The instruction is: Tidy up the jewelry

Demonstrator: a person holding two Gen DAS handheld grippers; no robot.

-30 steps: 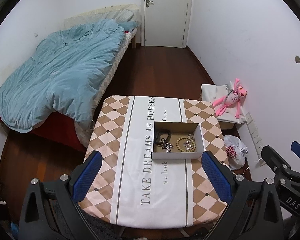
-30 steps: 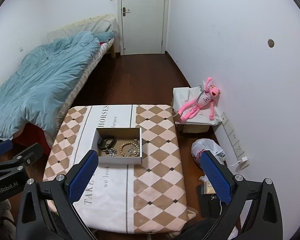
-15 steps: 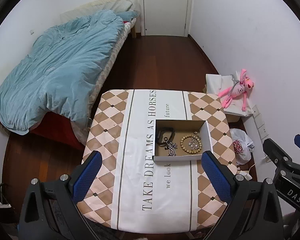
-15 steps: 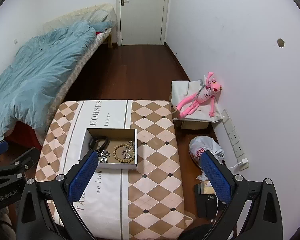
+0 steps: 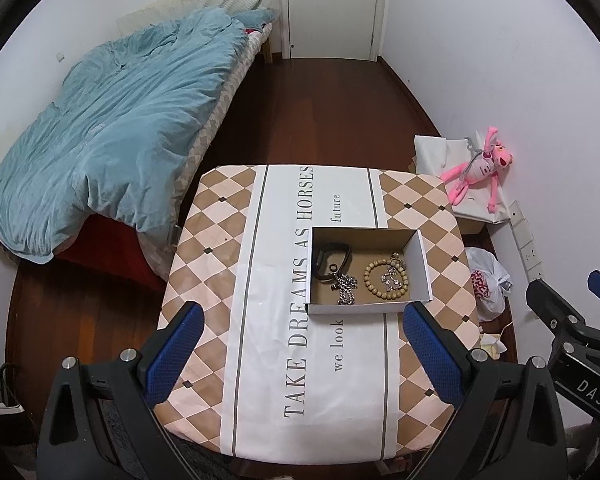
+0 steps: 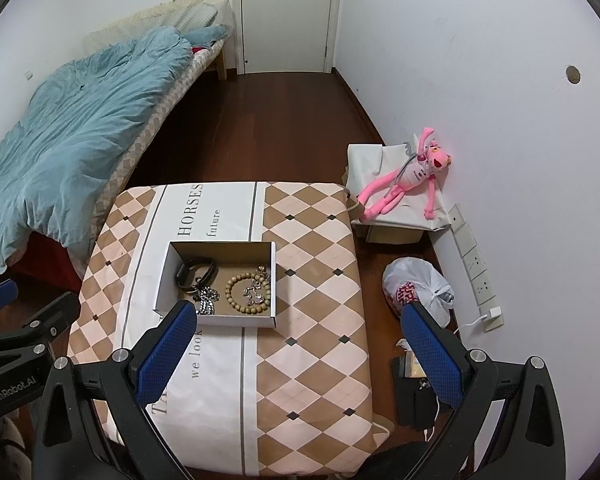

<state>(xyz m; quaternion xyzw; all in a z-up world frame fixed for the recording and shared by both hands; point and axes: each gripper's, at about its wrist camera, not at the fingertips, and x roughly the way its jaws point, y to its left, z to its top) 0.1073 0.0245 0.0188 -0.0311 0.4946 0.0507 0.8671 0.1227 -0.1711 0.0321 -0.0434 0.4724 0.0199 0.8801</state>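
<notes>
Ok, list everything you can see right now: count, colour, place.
box: 1, white card, on table
black band: 1, in box, left
silver chain: 1, in box, near front
bead bracelet: 1, tan, in box, right
table: 1, checked cloth, centre
bed: 1, blue duvet, left
plush toy: 1, pink, by right wall
plastic bag: 1, white, floor right
door: 1, white, far wall
left gripper: open, empty
right gripper: open, empty
</notes>
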